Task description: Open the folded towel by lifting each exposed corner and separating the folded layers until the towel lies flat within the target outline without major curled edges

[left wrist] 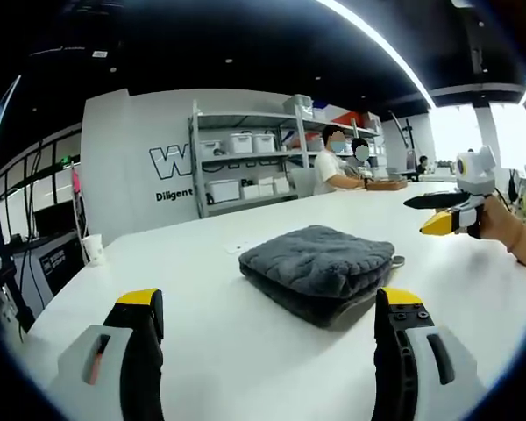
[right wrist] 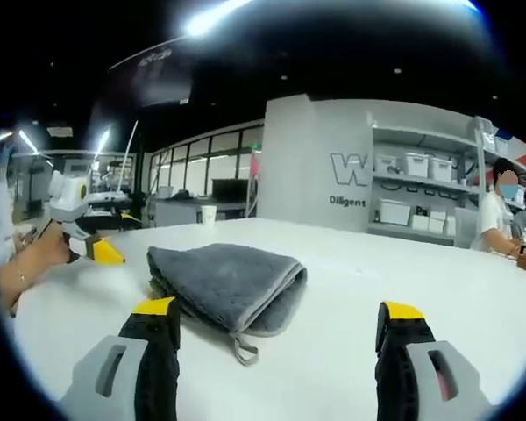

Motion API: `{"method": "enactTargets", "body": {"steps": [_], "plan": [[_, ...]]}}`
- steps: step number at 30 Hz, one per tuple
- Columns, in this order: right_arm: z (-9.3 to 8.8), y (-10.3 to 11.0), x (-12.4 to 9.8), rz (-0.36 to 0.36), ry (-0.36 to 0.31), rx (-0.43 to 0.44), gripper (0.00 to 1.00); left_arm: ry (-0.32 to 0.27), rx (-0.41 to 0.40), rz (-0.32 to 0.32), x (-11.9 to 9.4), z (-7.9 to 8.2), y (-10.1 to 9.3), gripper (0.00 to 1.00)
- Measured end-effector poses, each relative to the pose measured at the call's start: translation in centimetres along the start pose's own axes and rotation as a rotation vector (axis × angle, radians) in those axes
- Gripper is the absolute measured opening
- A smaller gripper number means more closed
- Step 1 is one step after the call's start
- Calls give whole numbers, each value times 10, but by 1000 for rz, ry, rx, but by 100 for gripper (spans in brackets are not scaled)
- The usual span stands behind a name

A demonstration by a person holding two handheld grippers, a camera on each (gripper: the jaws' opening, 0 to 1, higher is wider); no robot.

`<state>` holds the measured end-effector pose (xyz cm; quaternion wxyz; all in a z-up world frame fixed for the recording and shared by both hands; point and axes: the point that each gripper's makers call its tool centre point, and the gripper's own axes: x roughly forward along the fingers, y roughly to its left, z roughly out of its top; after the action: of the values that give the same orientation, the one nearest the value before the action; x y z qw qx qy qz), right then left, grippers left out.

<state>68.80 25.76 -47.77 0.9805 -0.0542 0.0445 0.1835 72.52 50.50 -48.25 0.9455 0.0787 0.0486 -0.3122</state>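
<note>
Your left tongs (left wrist: 267,307) stand wide open with nothing between the yellow tips, and the folded grey towel (left wrist: 317,267) lies on the white counter (left wrist: 202,351) just ahead of them, a little toward the right jaw. Your right tongs (right wrist: 276,320) are equally spread and empty; from their side the towel (right wrist: 223,282) sits just beyond the left jaw. You appear to be holding both tools back and parted so that each can close on a corner from opposite sides; no layer is lifted yet, so the unfolding looks to be at its very start.

The right gripper view gives you what the other does not: a small hanging loop (right wrist: 243,351) trailing from the near edge, and the layered fold opening toward that jaw. The left gripper view instead shows the stacked thickness of the fold along its near edge, plus your other tool hovering off to the right above the counter. I can make out no target outline on the counter.
</note>
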Motion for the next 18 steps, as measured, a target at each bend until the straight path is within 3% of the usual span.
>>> {"method": "enactTargets", "body": {"steps": [14,18], "plan": [[3,35,15,82,32,-167,90,-4,2,1,1,3,3,100],[6,51,21,146,33,-220,91,-7,-10,5,1,3,7,100]]}}
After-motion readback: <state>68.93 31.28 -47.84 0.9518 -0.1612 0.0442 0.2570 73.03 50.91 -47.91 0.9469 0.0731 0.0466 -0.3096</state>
